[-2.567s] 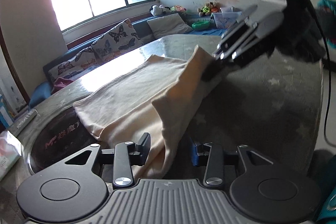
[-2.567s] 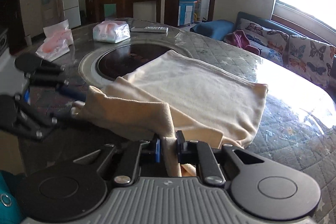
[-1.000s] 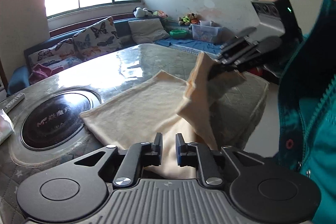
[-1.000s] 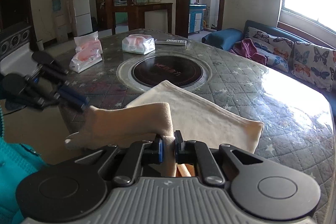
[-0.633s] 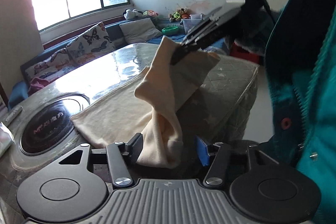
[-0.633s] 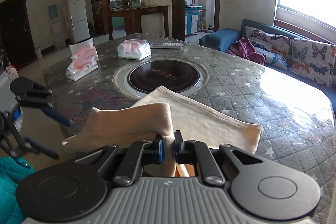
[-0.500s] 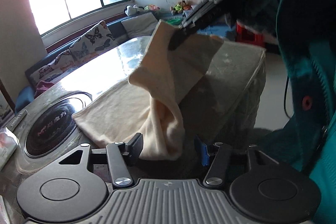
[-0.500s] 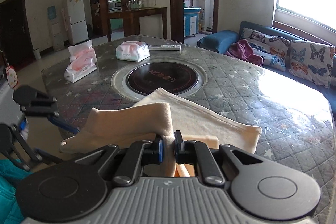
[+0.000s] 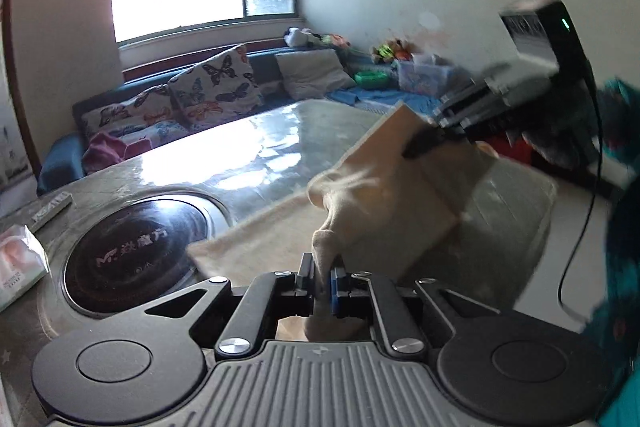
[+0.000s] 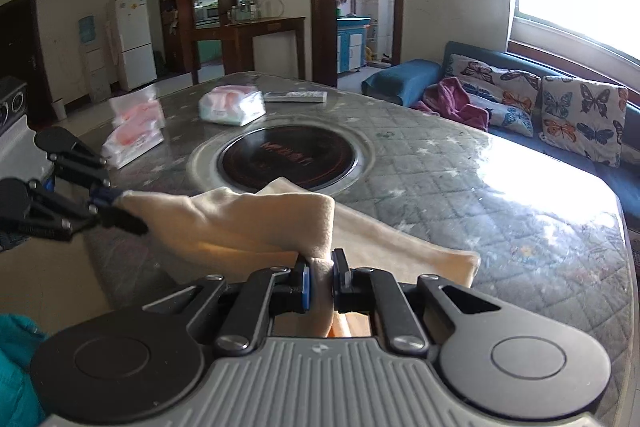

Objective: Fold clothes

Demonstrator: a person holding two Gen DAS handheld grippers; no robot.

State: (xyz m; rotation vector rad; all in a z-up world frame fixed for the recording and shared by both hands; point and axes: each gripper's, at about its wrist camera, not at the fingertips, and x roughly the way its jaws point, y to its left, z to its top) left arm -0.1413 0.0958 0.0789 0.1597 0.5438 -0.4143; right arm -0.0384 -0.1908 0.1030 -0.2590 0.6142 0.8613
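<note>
Both hand-held grippers (image 9: 321, 281) (image 10: 321, 279) pinch the cream cloth (image 10: 248, 223) raised above the table (image 10: 500, 187).

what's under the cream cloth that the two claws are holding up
The far part of the cream cloth lies on the quilted table, beside the round black hob. The left claw and right claw lift its near edge. The table beneath the cloth is covered.
</note>
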